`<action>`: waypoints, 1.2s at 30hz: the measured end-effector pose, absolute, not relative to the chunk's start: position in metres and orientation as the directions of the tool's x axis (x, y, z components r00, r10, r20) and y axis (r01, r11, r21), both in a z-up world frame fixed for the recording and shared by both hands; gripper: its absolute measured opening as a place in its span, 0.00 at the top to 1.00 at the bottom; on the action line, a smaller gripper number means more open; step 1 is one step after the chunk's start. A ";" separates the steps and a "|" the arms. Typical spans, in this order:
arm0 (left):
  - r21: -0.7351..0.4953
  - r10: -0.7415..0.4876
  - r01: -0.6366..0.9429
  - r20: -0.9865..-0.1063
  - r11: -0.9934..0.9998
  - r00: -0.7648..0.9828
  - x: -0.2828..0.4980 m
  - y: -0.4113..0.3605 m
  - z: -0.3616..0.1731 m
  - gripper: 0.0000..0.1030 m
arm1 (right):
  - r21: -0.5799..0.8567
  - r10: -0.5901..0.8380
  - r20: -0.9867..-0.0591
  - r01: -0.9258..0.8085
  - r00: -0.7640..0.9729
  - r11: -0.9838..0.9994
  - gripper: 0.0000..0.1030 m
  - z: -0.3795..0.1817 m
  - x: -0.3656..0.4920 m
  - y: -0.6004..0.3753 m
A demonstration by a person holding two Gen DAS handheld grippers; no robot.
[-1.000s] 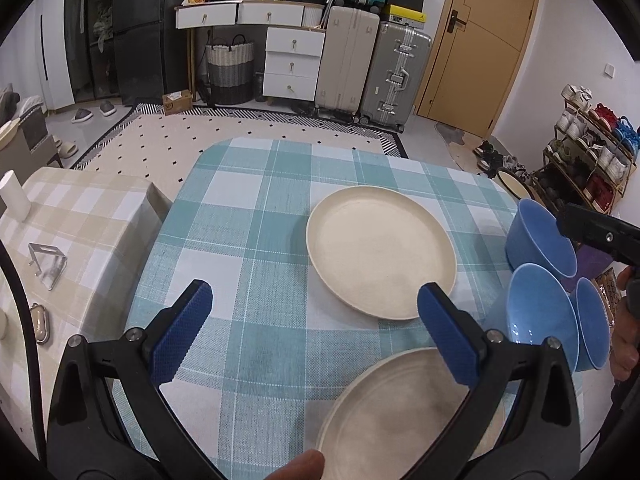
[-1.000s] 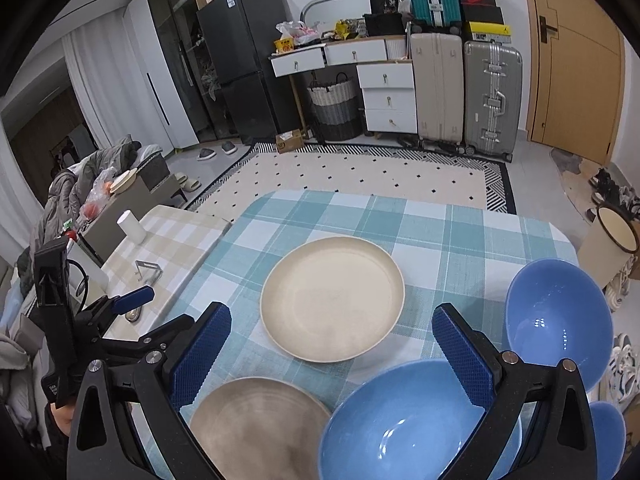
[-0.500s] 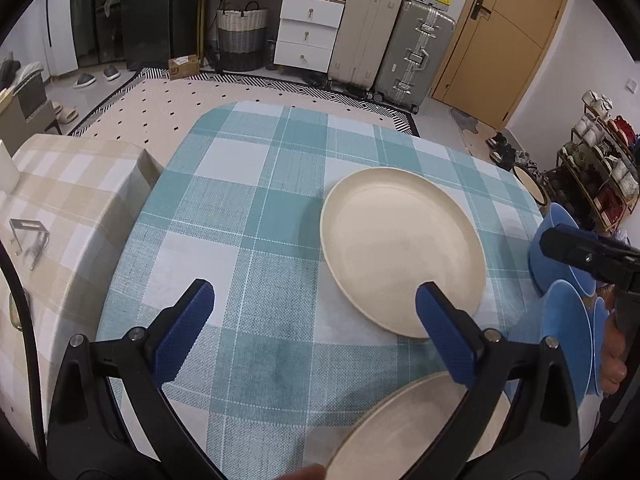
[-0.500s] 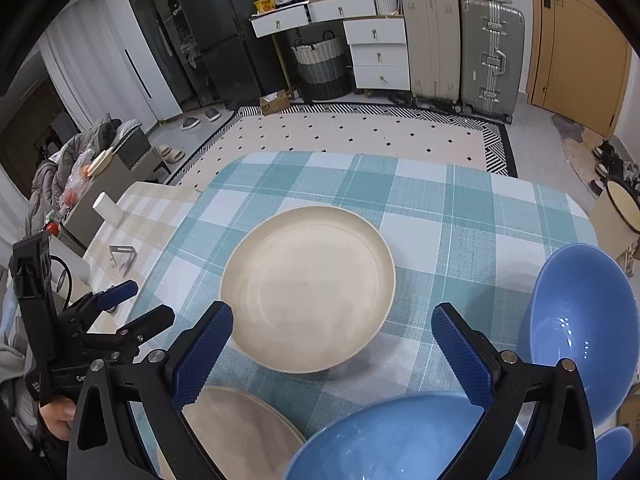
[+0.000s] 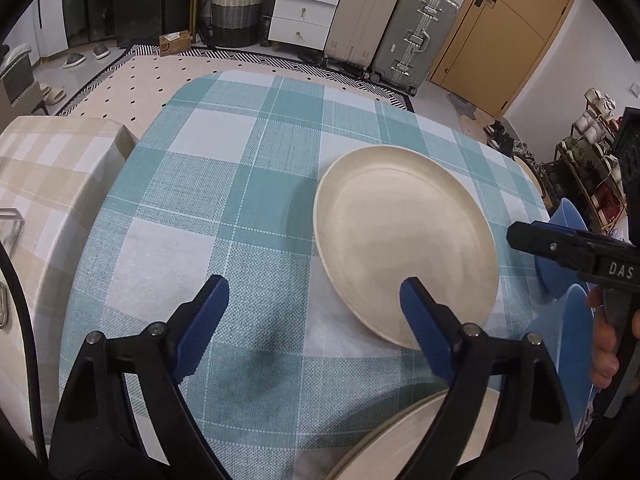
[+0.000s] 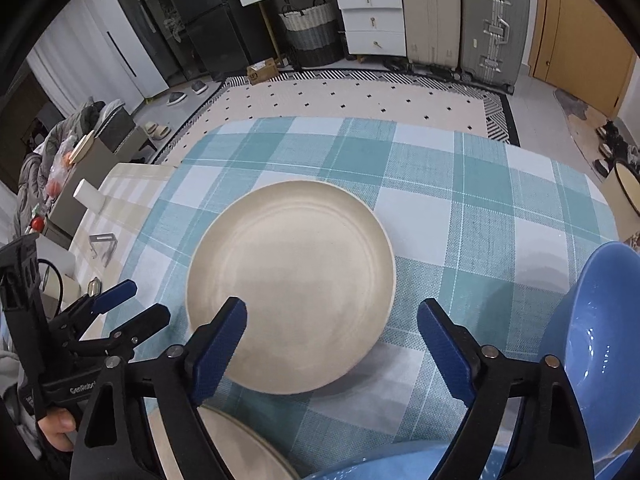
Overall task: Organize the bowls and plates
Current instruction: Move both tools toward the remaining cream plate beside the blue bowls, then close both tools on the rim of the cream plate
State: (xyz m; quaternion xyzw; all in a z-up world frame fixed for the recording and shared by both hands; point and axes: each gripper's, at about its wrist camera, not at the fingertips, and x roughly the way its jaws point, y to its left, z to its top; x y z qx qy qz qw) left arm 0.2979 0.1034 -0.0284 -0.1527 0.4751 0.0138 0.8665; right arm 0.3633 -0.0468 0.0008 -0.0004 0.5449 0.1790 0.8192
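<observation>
Both grippers, left gripper point(image 5: 312, 300) and right gripper point(image 6: 332, 326), are wide but closing, holding nothing. They hover over the cream plate point(image 6: 292, 284) on the checked tablecloth point(image 5: 224, 184).

I am aiming both grippers steeply down toward the cream plate point(image 6: 292, 280). My left gripper point(image 5: 314, 292) is closing, its blue pads apart with nothing between them, hanging left of the plate. My right gripper point(image 6: 332, 320) is closing too, nothing gripped, straddling the plate's near edge.
</observation>
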 end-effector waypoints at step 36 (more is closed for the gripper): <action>-0.268 -0.180 -0.121 -0.860 0.956 0.478 0.326 0.084 -0.065 0.83 | 0.152 0.209 -0.952 -0.247 0.225 0.957 0.82 -0.051 0.395 -0.055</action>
